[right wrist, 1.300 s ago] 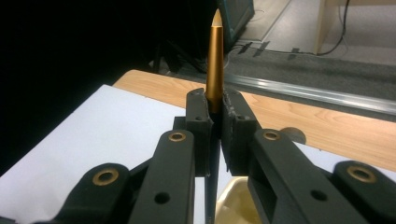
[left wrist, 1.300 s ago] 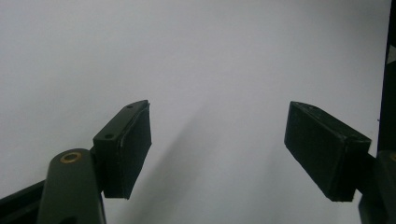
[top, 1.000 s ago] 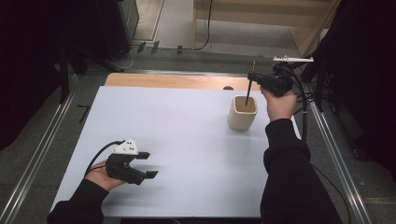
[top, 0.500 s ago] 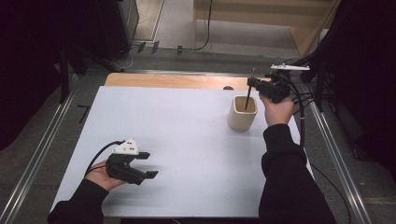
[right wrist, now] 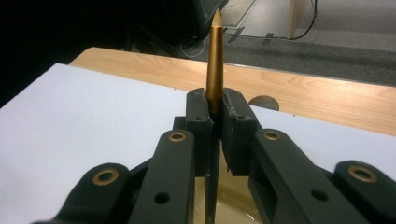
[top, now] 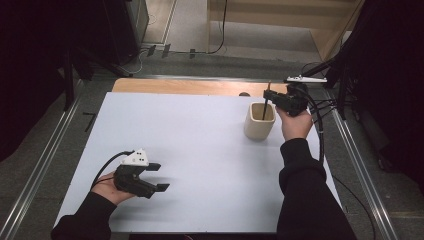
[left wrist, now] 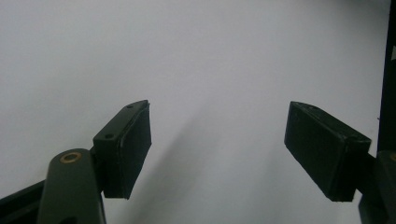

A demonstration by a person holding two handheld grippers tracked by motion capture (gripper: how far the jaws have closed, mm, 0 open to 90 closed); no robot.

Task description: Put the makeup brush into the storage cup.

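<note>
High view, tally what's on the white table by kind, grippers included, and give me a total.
Black two-jaw grippers: 2, the left gripper open over the white table, the right gripper shut on the pencil.
Cream round cups: 1
Gold-coloured pointed pencils: 1, upright, lower end in the cup.
Total: 4

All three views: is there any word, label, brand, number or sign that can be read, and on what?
None can be read.
The cream cup, the gold pointed pen in the right claw, the open left claw and the white table sheet show no lettering.
</note>
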